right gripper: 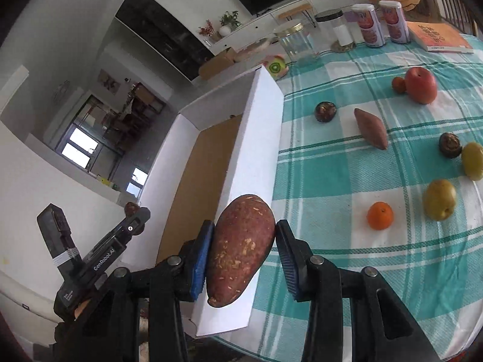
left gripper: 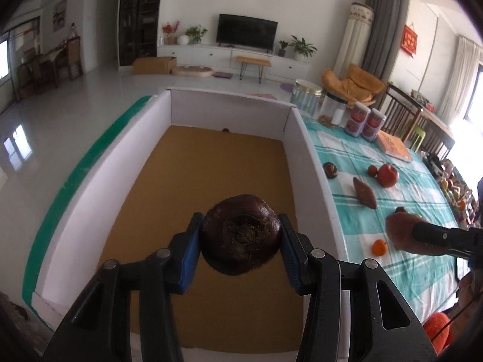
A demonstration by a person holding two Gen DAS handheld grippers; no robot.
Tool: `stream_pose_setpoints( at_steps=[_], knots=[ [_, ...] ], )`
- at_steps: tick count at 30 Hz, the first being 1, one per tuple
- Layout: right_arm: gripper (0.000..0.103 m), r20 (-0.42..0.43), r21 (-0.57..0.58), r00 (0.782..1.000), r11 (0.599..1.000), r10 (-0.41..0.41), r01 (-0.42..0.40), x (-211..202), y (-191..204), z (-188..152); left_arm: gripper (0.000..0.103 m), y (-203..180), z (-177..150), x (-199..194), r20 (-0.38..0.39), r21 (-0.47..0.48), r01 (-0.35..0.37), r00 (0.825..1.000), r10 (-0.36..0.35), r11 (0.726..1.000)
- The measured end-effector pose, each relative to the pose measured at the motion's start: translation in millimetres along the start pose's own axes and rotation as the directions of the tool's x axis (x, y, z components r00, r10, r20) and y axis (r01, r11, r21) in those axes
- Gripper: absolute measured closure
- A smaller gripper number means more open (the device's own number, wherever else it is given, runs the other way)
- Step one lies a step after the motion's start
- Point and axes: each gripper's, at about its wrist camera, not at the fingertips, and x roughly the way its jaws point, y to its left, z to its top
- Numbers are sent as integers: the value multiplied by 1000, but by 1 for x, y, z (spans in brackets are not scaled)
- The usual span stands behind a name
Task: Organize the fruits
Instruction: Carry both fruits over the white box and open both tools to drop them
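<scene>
- The left gripper (left gripper: 240, 242) is held above the white box (left gripper: 99, 181); its jaws are pinched on a dark, flattened round fruit (left gripper: 240, 238), which hangs clear of the brown floor of the box.
- The right gripper (right gripper: 244, 253) is held beside the box's near wall (right gripper: 253, 163), over the checked tablecloth (right gripper: 332, 181); its jaws are clamped on a large sweet potato (right gripper: 241, 250).
- Step in hand, as judged: 2 items are being carried to the box, the left one already over it.
- 8 pieces are counted on the cloth, among them an apple (right gripper: 420, 85), an orange (right gripper: 380, 215) and a smaller sweet potato (right gripper: 370, 128).
- Next move, as judged: the dark fruit is to be lowered and released; the sweet potato must be lifted over the wall.
</scene>
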Motion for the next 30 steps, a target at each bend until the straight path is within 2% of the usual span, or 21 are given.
stream_pose_setpoints(
  at_steps=[5,8,11,12,14,15,18,21,22,23,25,28,30],
  knots=[
    [61,-71,-111,995,990,77,-85,65,65,9,53,31,-8,26,-58,-48,-93,994,90,994],
    [61,-125,-129,990,988,71,-88,105,78,4,53,39,-14,36,-100,-73,-102,990,95,992],
    [59,-150,-141,986,986,72,-93,124,81,-1,51,34,-14,31,-80,-59,-131,989,126,990],
    [59,-133,-139,988,985,80,-99,123,79,-2,49,32,-14,31,-78,-54,-138,988,134,989],
    [54,-98,-142,991,984,92,-105,114,75,-3,25,31,-15,30,-75,-57,-127,990,123,990],
    [53,-77,-148,993,984,88,-98,106,72,-2,21,29,-16,28,-69,-60,-126,990,122,990],
    [46,14,-182,999,983,43,-39,69,54,-5,19,19,-17,21,-41,-75,-75,997,72,994],
    [24,143,-203,987,974,-72,101,14,18,-21,18,-9,-21,9,-2,-73,34,999,-34,997],
    [14,196,-188,970,966,-143,180,-4,0,-28,18,-23,-23,5,5,-56,78,997,-78,995],
    [9,240,-161,949,956,-204,246,-20,-19,-36,18,-41,-26,3,7,-36,128,992,-127,991],
    [8,299,-81,898,929,-324,362,-53,-61,-53,17,-79,-34,1,-9,11,232,973,-232,973],
    [8,300,62,809,856,-506,513,-85,-125,-79,16,-145,-53,10,-107,95,374,925,-364,923],
    [8,268,158,751,797,-603,583,-101,-162,-89,16,-185,-70,22,-190,137,432,895,-405,891]
  ],
)
